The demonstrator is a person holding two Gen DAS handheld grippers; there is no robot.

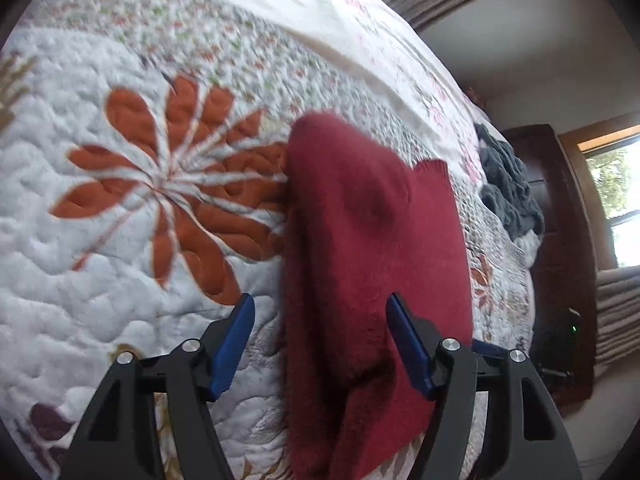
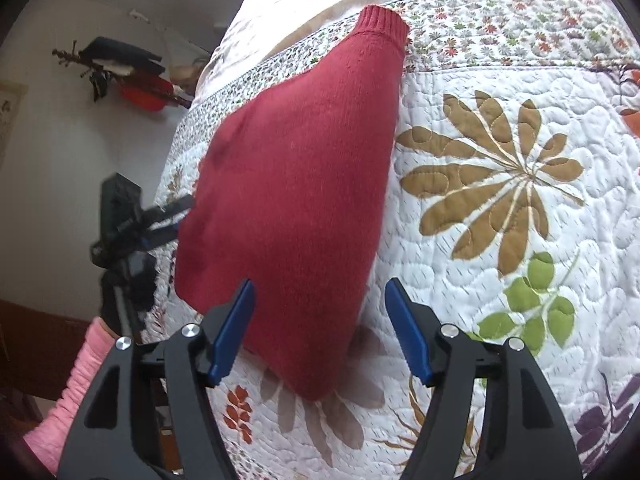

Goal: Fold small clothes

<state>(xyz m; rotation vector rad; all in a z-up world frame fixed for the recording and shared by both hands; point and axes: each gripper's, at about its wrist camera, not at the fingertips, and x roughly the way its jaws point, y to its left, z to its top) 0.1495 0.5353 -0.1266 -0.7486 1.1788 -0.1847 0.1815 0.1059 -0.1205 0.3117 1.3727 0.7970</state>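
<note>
Lying folded lengthwise on the quilt (image 2: 500,80), red sweater (image 2: 296,184) runs 12 to 6 o'clock; left gripper (image 1: 320,344) and right gripper (image 2: 320,330) both released above it, next likely a crosswise fold.

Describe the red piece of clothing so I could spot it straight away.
Start with the big floral quilt covering the bed. The red knitted garment lies flat on it, its ribbed cuff pointing towards the far end. It is the only plain red thing; the other clothing, a grey heap, sits crumpled near the bed's edge.
</note>
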